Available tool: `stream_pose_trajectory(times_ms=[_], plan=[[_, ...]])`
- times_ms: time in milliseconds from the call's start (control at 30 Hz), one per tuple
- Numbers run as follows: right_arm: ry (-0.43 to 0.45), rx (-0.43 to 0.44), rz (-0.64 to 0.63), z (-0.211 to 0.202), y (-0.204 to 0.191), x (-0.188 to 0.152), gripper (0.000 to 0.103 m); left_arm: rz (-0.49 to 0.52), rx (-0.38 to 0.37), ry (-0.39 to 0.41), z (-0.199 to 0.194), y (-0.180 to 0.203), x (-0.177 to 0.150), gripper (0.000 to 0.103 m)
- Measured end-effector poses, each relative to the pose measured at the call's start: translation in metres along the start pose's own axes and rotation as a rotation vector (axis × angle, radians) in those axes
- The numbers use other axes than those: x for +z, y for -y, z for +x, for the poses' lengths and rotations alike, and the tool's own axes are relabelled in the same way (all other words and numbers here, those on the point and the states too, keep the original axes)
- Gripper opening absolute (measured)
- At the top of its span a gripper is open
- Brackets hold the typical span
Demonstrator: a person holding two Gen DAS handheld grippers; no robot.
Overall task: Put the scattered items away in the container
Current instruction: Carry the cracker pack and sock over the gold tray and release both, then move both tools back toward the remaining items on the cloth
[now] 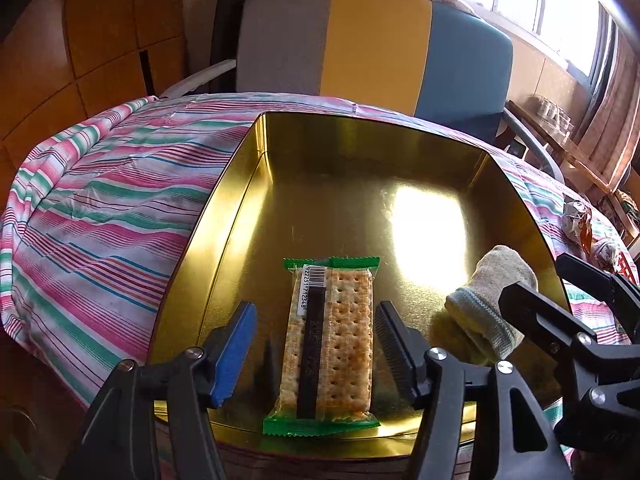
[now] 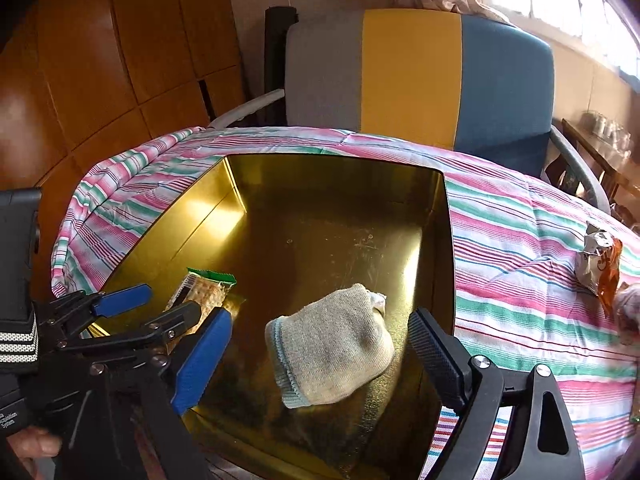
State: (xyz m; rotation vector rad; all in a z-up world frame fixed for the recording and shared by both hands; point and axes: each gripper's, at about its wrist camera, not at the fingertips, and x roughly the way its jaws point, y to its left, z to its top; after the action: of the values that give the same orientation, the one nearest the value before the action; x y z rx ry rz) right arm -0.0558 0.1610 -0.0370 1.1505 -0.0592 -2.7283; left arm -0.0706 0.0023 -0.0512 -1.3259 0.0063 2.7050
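Left wrist view: cracker packet (image 1: 326, 344) lies flat in the gold tin (image 1: 224, 216); your left gripper (image 1: 316, 354) stands spread, pads clear.
Right wrist view: sock (image 2: 332, 346) rests inside too; right gripper (image 2: 322, 354) gapes, touching nothing.
Retreat: lift both straight up.
Remaining: crumpled wrapper (image 2: 598, 264), possibly more beyond.

surface: striped cloth (image 2: 520, 240) | on it: gold tin (image 2: 446, 240), crumpled wrapper (image 2: 596, 260)
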Motion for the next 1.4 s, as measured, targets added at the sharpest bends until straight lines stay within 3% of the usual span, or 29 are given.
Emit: stream_pose_trajectory(times_ms=[133, 333, 600, 767, 933, 1100, 1267, 1400], plan=[[0.049, -0.016, -0.008, -0.016, -0.003, 0.001, 0.103, -0.001, 0.003, 0.018, -0.01, 0.001, -0.001, 0.063], [0.101, -0.051, -0.014, -0.04, -0.003, 0.001, 0.103, 0.006, 0.016, 0.045, -0.029, 0.008, -0.002, 0.063], [0.099, -0.067, 0.123, -0.064, 0.034, -0.018, 0.103, 0.095, -0.02, 0.068, -0.049, 0.046, -0.011, 0.063], [0.112, -0.038, 0.247, -0.082, 0.069, -0.041, 0.103, 0.188, -0.076, 0.065, -0.056, 0.084, -0.022, 0.063], [0.093, -0.071, 0.303, -0.1, 0.108, -0.07, 0.103, 0.292, -0.156, 0.041, -0.059, 0.126, -0.035, 0.064], [0.092, -0.146, 0.412, -0.131, 0.158, -0.106, 0.103, 0.434, -0.254, 0.027, -0.066, 0.173, -0.05, 0.069], [0.127, -0.236, 0.553, -0.174, 0.21, -0.142, 0.103, 0.544, -0.377, -0.05, -0.059, 0.214, -0.072, 0.07], [0.152, -0.305, 0.662, -0.2, 0.248, -0.169, 0.103, 0.608, -0.407, -0.105, -0.049, 0.234, -0.09, 0.07]])
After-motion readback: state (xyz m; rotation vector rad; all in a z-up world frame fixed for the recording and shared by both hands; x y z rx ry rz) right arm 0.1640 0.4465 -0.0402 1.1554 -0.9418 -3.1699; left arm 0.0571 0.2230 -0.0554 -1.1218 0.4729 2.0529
